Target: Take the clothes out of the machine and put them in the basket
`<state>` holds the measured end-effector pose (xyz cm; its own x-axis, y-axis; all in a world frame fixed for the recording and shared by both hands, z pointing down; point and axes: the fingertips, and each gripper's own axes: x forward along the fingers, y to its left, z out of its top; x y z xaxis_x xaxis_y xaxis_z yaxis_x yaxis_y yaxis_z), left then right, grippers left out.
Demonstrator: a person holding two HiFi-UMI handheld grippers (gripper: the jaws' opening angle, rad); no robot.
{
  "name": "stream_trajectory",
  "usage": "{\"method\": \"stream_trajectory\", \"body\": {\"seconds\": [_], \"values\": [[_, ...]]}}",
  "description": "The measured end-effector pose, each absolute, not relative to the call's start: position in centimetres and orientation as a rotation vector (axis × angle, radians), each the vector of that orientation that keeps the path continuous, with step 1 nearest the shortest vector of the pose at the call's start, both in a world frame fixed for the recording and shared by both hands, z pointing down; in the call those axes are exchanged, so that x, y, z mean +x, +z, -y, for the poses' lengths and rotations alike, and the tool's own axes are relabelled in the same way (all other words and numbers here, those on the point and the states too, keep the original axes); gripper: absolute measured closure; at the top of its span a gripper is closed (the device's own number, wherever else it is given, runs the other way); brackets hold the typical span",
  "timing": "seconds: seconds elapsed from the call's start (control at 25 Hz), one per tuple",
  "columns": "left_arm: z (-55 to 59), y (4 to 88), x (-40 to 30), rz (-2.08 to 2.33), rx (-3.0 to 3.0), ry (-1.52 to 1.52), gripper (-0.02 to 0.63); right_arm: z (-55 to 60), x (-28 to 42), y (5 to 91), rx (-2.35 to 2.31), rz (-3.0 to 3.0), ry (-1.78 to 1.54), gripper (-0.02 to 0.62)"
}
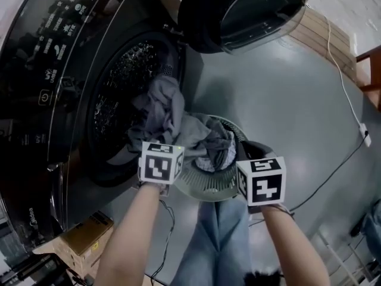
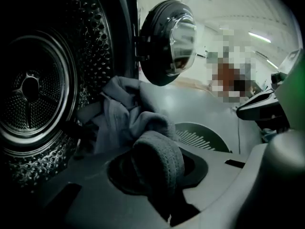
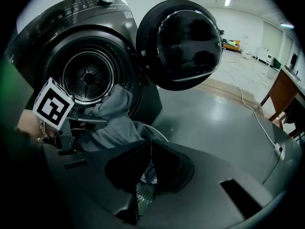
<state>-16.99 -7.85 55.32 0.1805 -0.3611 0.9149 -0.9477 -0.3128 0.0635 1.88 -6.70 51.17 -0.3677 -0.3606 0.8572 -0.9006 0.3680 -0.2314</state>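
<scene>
Left gripper (image 2: 158,159) is closed tight on a thick fold of grey cloth (image 1: 168,106), which fills the gap between its jaws. This grey cloth comes out of the round opening of the washing machine (image 1: 53,70). One part lies over the lower lip of the opening, and the rest hangs down in front of the machine, onto the rim of the basket (image 1: 209,188).

The basket is pale and round, with slits in its wall. It stands on the floor (image 1: 268,88) just in front of the machine, a little toward the side where the door (image 1: 244,11) is hinged. Some striped cloth (image 1: 221,154) lies inside it. The right gripper (image 3: 147,151) is also in front of the machine, above the basket, and its jaws are pressed together, one against the other.

Behind the grey cloth the drum (image 2: 33,89) shows its holed metal wall. The door stands wide open, swung away from the opening. A white cable (image 1: 342,79) runs over the floor well apart from the machine, beyond the door. A cardboard box (image 1: 83,234) sits close to the machine on its other side.
</scene>
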Motion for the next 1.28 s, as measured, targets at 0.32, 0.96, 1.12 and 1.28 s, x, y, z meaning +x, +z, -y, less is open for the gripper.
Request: {"method": "stream_trajectory", "body": {"seconds": [0.32,0.96,1.12,1.28], "values": [[2.7,54.0,-8.9,1.054,1.855,0.946,0.511,4.6,3.8,50.7,1.150,1.878,0.965,0.586],[-4.3,49.9,-1.9,0.859,1.918,0.841,0.511,0.5,7.3,48.9,1.235,1.823,1.013,0.588],[-4.2,46.5,-2.6,0.894,1.920,0.817,0.511,-0.1,8.0,46.7,1.252,1.819,1.016,0.588],[-3.5,42.1,-3.7,0.965,1.951,0.788,0.511,-0.2,8.4,45.0,1.277,1.813,1.023,0.588]]}}
